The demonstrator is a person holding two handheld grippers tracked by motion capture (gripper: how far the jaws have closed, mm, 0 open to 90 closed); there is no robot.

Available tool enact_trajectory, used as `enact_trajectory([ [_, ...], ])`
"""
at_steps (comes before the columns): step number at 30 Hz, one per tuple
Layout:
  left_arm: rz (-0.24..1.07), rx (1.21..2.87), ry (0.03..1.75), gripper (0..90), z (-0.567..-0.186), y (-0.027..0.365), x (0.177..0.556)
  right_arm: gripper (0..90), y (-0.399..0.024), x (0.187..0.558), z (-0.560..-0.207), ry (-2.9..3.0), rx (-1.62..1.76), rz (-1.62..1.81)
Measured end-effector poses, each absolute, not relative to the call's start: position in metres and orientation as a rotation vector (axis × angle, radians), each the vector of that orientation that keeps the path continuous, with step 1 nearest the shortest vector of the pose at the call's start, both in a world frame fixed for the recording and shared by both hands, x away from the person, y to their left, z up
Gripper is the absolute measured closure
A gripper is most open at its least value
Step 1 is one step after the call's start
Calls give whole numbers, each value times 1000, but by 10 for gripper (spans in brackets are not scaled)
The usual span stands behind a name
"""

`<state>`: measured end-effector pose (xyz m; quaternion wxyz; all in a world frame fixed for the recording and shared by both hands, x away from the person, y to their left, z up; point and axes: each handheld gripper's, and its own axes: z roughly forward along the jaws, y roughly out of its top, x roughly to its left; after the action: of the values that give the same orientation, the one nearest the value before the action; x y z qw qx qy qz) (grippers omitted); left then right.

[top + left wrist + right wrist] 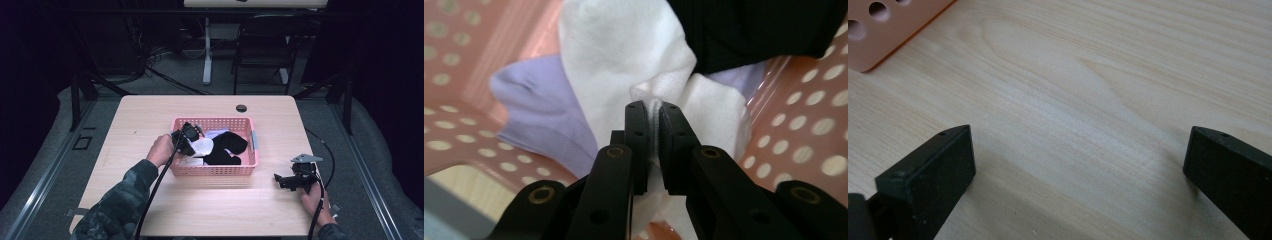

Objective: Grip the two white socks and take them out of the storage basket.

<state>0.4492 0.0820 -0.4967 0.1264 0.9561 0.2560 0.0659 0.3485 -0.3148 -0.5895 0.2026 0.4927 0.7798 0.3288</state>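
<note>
Now we had the left claw [651,117] reaching down into the pink basket [215,170] from its left side, jaws pinched tight on a fold of the white sock [624,55], which lay over a lilac cloth [541,117] beside a black sock [754,30]. Our right claw [1078,160] rested low over the counter [1098,75] just right of the basket, jaws spread wide on nothing.

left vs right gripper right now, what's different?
The left gripper is shut on the white cloth; the right gripper is open and holds nothing. The left reaches into the pink basket; the right sits low over the table beside it. Both are hand-held.
</note>
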Motion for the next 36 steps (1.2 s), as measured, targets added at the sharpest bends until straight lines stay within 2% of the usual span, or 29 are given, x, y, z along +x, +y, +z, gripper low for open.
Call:
enact_trajectory([
  [29,351,2529,690,845,-382,109,441,0,-315,349,-590,2177,1374,916],
  [36,396,2475,705,844,-356,127,439,0,-315,348,-589,2178,1377,914],
])
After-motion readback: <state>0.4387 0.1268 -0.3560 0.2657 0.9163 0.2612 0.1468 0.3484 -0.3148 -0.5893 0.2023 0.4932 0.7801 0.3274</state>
